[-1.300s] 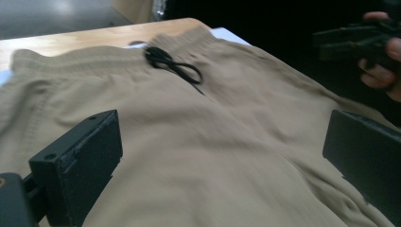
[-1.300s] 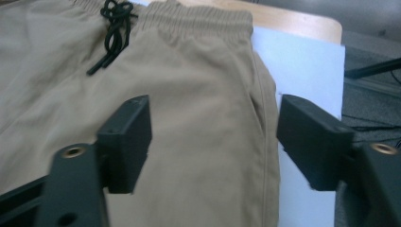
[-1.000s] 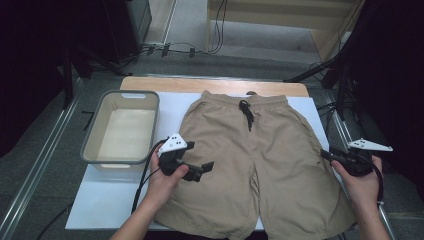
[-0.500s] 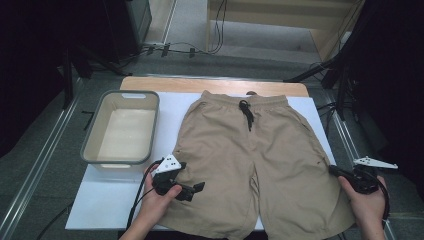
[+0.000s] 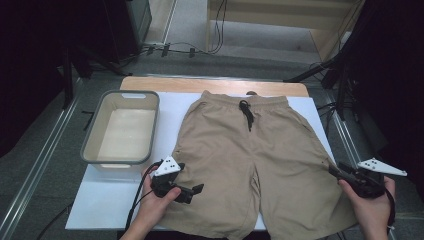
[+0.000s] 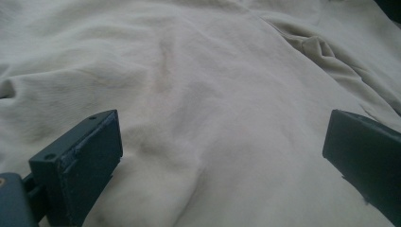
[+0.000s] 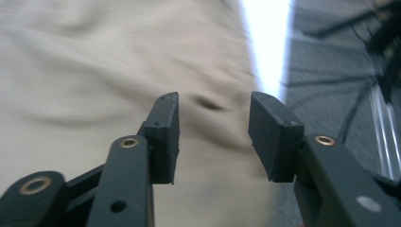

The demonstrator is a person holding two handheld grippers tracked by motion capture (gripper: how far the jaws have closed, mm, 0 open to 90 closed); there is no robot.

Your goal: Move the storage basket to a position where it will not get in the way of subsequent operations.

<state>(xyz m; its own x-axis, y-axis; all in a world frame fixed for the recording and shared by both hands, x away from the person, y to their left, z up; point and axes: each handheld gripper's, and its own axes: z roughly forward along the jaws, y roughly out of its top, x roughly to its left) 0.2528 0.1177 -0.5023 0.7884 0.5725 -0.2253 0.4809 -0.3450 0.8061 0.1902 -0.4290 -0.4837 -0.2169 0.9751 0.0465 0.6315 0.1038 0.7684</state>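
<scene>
White sheeting is covering the one table (image 5: 100,210), and a single pair of tan shorts (image 5: 260,150) is lying flat across its middle and right, waistband far, black drawstring knotted, two legs pointing near. One grey tub (image 5: 121,127) is sitting at the left. The left gripper (image 5: 192,192) is resting spread wide over the left leg, grasping nothing. The right gripper (image 5: 336,171) has just been opening at the right leg's outer edge, holding nothing.

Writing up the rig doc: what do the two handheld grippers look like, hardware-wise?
Both are black. The left gripper and right gripper each carry a pale three-cornered plate with dark dots on top. A dark cable trails from the left one. The jaws end in flat rectangular black pads, on arms with brass-coloured pivot rings. No sleeves visible on the forearms.
</scene>
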